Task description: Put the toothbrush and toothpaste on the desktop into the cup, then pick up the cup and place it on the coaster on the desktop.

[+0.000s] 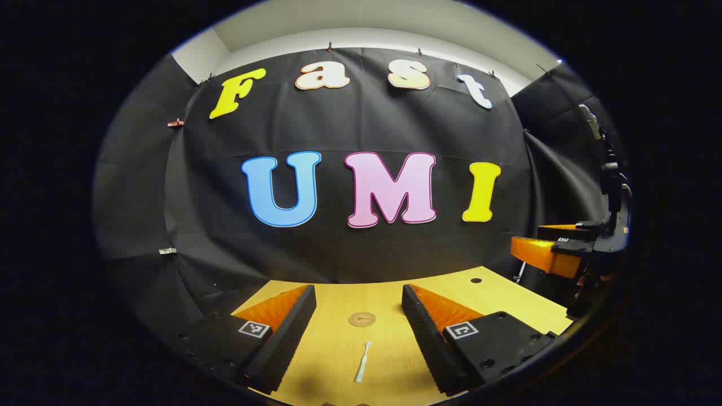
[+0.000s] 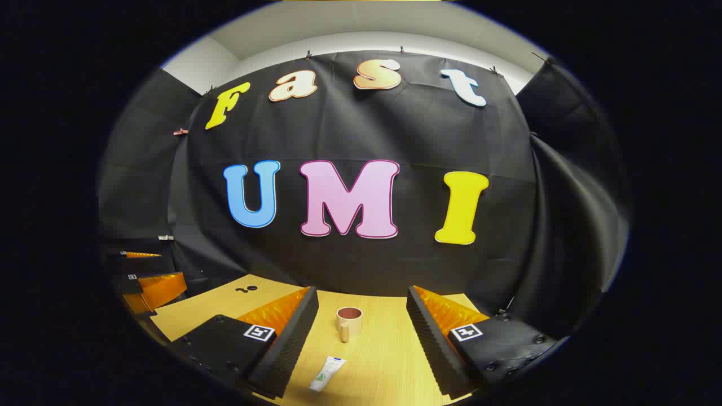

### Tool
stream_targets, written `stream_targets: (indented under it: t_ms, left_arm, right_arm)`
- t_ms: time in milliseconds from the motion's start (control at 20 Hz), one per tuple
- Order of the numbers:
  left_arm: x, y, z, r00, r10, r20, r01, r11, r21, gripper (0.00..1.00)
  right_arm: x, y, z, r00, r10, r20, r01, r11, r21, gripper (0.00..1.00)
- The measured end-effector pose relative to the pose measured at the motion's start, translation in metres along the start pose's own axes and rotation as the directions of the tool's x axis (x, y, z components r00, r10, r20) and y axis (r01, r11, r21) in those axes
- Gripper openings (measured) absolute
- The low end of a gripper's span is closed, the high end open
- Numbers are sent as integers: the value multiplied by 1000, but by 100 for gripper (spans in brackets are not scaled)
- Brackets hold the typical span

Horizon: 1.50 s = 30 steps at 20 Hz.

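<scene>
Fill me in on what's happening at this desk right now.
A person holds a gripper in each hand above a wooden desk, and nothing is grasped yet. The left gripper, jaws open, faces the toothbrush lying flat, with the round coaster beyond it. The right gripper, jaws also open, faces the toothpaste tube lying on the desk and the upright, empty cup behind it.

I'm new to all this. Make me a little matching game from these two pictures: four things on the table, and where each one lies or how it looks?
Things:
1. toothbrush
2. toothpaste
3. cup
4. coaster

Descriptions:
A. upright, empty, handle toward the camera
B. small round disc beyond the toothbrush
C. flat tube lying nearer the camera than the cup
D. thin stick lying between the left claw's open fingers

Pairs: 1-D, 2-C, 3-A, 4-B
</scene>
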<state>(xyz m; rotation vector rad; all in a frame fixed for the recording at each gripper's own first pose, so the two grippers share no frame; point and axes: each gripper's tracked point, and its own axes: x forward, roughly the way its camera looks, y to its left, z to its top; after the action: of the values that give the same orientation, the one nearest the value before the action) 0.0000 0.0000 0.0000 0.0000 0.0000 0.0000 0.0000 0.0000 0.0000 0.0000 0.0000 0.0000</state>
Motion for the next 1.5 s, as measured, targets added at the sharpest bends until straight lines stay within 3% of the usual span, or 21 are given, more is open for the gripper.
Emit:
stream_targets:
  t_ms: [400, 1100, 1500]
  left_arm:
    - [-2, 4, -4, 1000, -1, -7, 1, 1000, -6, 97]
    - [-5, 16, -18, 998, 41, -41, -43, 997, -62, 98]
    - [-5, 29, -32, 993, 81, -80, -88, 992, -86, 98]
  right_arm:
    - [-2, 0, -3, 1000, -8, -5, 8, 1000, -7, 96]
    - [-1, 21, -14, 999, 44, -24, -45, 999, -18, 96]
    - [15, 33, -48, 989, 74, -125, -83, 994, -69, 96]
